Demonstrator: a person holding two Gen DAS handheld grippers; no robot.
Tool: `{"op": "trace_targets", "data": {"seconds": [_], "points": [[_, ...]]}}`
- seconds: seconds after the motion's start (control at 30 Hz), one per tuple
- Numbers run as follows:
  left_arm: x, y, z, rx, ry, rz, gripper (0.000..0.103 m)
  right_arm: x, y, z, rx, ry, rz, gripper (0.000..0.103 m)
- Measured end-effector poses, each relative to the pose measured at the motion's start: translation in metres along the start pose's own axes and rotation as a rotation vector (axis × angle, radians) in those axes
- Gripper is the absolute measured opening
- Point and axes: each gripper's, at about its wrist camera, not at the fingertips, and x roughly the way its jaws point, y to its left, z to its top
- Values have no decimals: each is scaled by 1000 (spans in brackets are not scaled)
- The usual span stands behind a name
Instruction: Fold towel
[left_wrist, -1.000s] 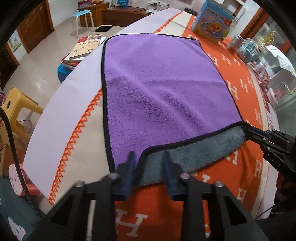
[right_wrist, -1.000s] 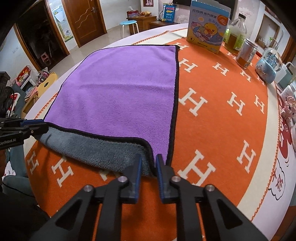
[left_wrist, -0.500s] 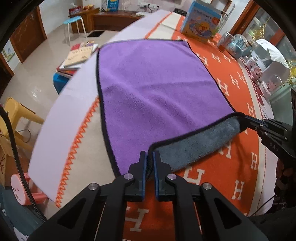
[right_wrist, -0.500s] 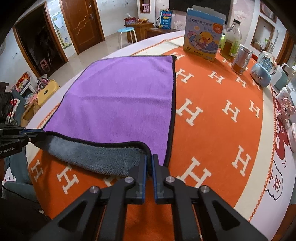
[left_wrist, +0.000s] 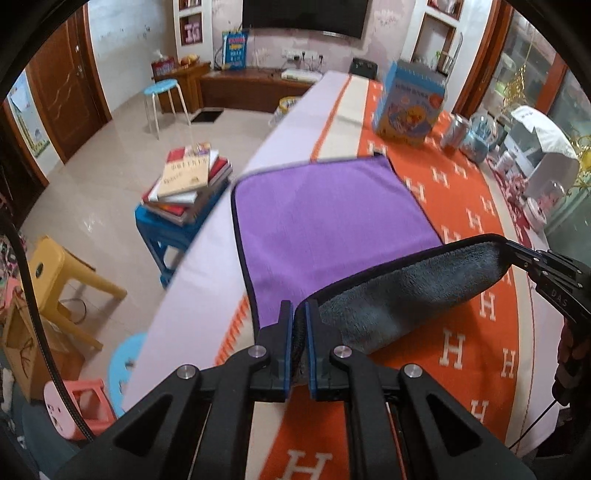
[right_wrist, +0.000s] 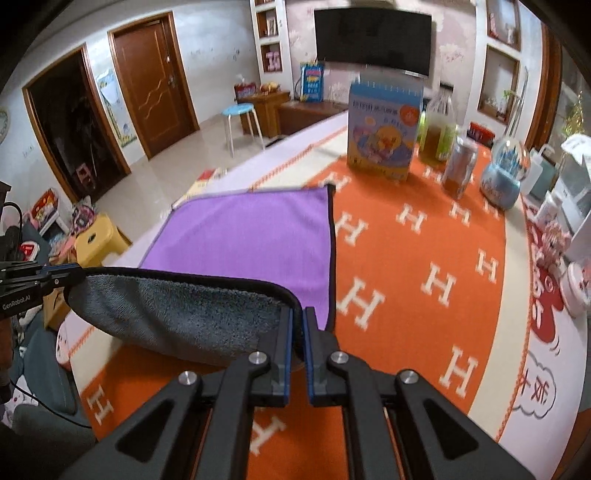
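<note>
A purple towel (left_wrist: 325, 214) with a grey underside and black trim lies on the orange table. Its near edge is lifted, showing the grey underside (left_wrist: 406, 291). My left gripper (left_wrist: 299, 314) is shut on the near left corner. My right gripper (right_wrist: 298, 317) is shut on the near right corner. The lifted edge hangs curved between them above the cloth. The towel (right_wrist: 255, 236) shows in the right wrist view too, with the left gripper (right_wrist: 75, 275) at its left. The right gripper (left_wrist: 511, 245) shows at the right of the left wrist view.
An orange tablecloth (right_wrist: 424, 266) with white H marks covers the table. A blue picture box (right_wrist: 384, 131), a bottle (right_wrist: 437, 133), a can (right_wrist: 460, 168) and a snow globe (right_wrist: 504, 177) stand at the far right. Stools and a stack of books (left_wrist: 188, 184) are on the floor left.
The left gripper closed on the near left corner. Both grippers then rose and carried the near edge up and forward, so more grey underside shows and less purple is in view.
</note>
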Motion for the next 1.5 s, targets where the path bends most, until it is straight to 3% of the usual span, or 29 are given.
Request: {"op": "trace_targets", "data": {"seconds": [0.37,0.7,0.87,1.17,1.27,1.33,1.37,1.5], "points": [[-16,16,60,31,-171,41,4,1,0,67,-19,-168,-44,5],[20,38,102,-38,-286,82,4,48,9,98,-63,-280,-106,5],[63,52,112,-85,-286,79,4,87,15,93,-122,-318,-166,5],[138,73,122,-168,-184,86,6,142,17,86,-136,-270,-219,8],[150,76,124,-172,-170,99,11,153,12,86,-86,-251,-221,18],[153,80,125,-183,-164,90,21,158,4,88,-34,-235,-195,44],[153,82,125,-191,-160,88,22,159,3,87,-20,-229,-189,49],[146,84,124,-204,-143,82,32,160,-7,85,40,-205,-178,53]]}}
